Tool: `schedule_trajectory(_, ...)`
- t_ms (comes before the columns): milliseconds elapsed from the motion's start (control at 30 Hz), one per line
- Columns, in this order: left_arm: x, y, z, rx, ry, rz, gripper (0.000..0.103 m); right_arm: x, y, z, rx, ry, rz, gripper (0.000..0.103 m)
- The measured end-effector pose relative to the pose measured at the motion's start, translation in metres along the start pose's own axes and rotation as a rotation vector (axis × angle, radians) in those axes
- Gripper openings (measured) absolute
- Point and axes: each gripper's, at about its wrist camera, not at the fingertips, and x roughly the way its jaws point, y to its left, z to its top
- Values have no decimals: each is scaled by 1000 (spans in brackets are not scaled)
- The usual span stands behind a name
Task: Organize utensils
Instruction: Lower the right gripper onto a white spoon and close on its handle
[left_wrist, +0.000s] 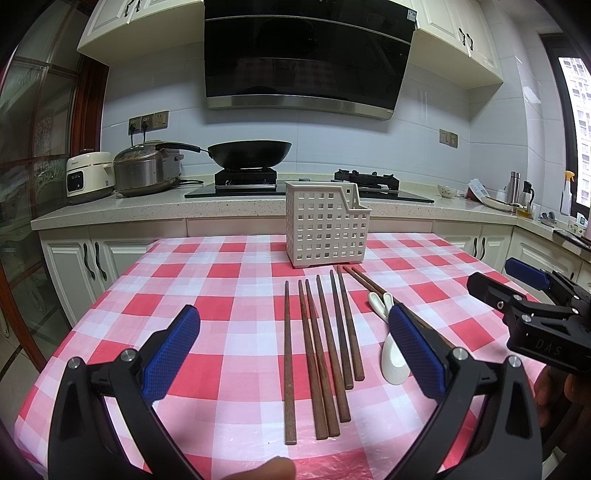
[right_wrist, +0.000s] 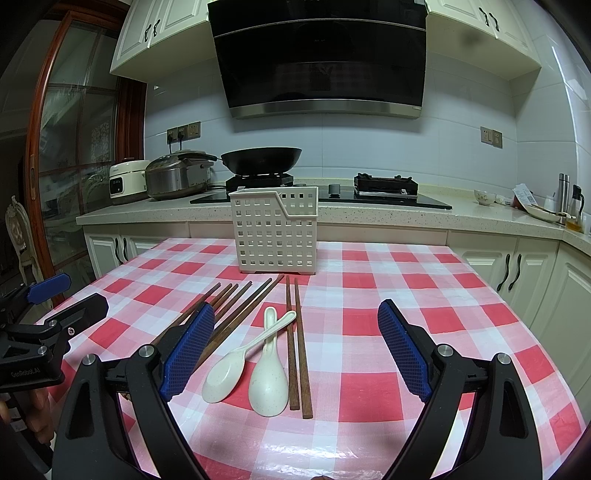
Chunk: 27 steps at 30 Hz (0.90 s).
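A: How do the utensils look?
B: Brown wooden chopsticks (left_wrist: 325, 354) and two cream spoons (right_wrist: 255, 365) lie on the checked tabletop (right_wrist: 406, 332), before a white perforated holder (right_wrist: 275, 230).
A: And each hand-held gripper?
B: The left hand-held gripper (left_wrist: 295, 350) hovers spread over the chopsticks; the right hand-held gripper (right_wrist: 295, 350), released, hovers over the spoons.
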Motion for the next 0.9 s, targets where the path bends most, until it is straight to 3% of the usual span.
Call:
schedule_trajectory(267, 0, 1, 4, -7, 1, -2, 99, 0, -1, 0, 12, 17, -8, 84)
schedule_trajectory(400, 2, 4, 8, -25, 30, -27, 99, 12, -23, 7, 54, 105, -51, 84)
schedule_trajectory(533, 5, 1, 8, -18, 67, -48, 98, 35, -36, -1, 65, 248, -76, 84)
schedule_trajectory(800, 36, -12, 27, -28, 168, -168, 98, 59, -45, -5, 76, 341, -76, 84)
schedule_trajectory(900, 59, -27, 31, -12, 219, -223, 92, 63, -58, -5, 97, 362, -88, 84)
